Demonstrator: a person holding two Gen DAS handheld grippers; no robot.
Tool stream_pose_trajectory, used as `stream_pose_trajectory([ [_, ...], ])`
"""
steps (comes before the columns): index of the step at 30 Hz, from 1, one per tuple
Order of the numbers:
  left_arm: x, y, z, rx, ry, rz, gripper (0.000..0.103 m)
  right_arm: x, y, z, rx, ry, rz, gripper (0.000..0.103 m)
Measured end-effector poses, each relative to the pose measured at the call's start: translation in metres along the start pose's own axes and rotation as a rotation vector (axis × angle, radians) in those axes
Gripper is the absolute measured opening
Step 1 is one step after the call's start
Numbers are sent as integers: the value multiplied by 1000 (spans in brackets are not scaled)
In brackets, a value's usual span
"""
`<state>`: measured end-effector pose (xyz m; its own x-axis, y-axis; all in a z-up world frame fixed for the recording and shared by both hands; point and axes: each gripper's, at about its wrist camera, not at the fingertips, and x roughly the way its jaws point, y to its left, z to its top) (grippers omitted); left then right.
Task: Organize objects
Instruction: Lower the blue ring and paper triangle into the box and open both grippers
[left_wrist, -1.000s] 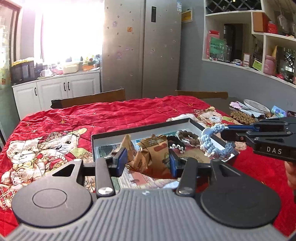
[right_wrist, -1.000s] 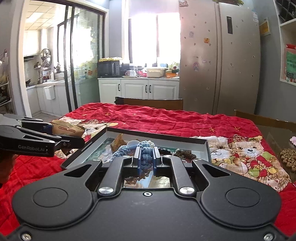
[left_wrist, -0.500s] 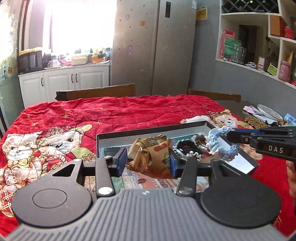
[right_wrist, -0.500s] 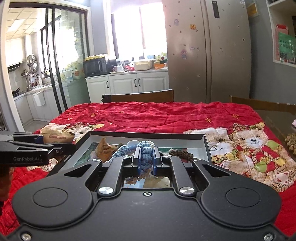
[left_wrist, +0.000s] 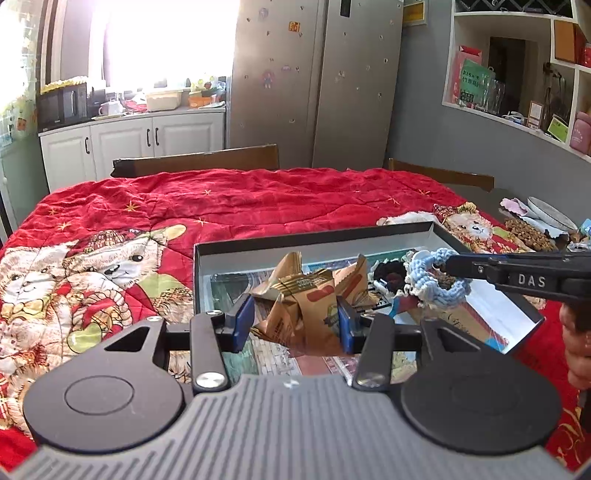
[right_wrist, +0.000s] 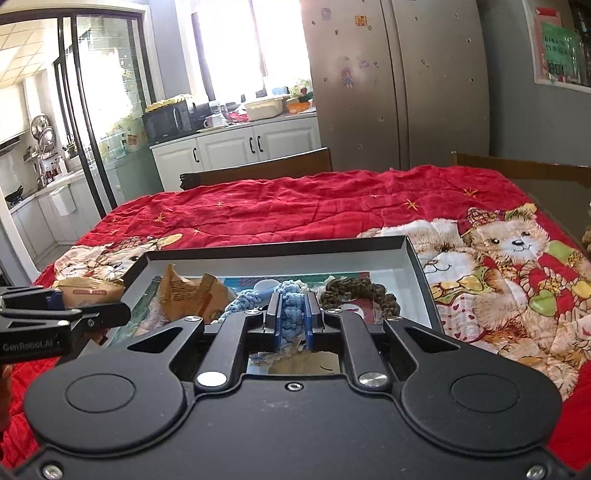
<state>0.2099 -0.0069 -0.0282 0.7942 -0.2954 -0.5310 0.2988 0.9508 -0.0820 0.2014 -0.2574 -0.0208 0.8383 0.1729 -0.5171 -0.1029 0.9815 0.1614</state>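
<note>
Left wrist view: you had left jaws half-open around a snack packet, right jaws clamping a blue crocheted ring, both above the tray for dropping in.

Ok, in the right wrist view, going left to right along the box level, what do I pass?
Left gripper holding a brown packet → brown packet in the box → blue scrunchie in the right gripper → dark scrunchie → box wall → bear print.
</note>
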Motion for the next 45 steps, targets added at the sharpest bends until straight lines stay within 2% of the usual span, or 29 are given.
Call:
stream_pose_trajectory([
  [25, 22, -6, -12, 19, 35, 0, 49, 27, -8, -12, 30, 47, -24, 11],
  [45, 31, -6, -15, 31, 55, 18, 49, 33, -5, -14, 19, 59, -25, 11],
])
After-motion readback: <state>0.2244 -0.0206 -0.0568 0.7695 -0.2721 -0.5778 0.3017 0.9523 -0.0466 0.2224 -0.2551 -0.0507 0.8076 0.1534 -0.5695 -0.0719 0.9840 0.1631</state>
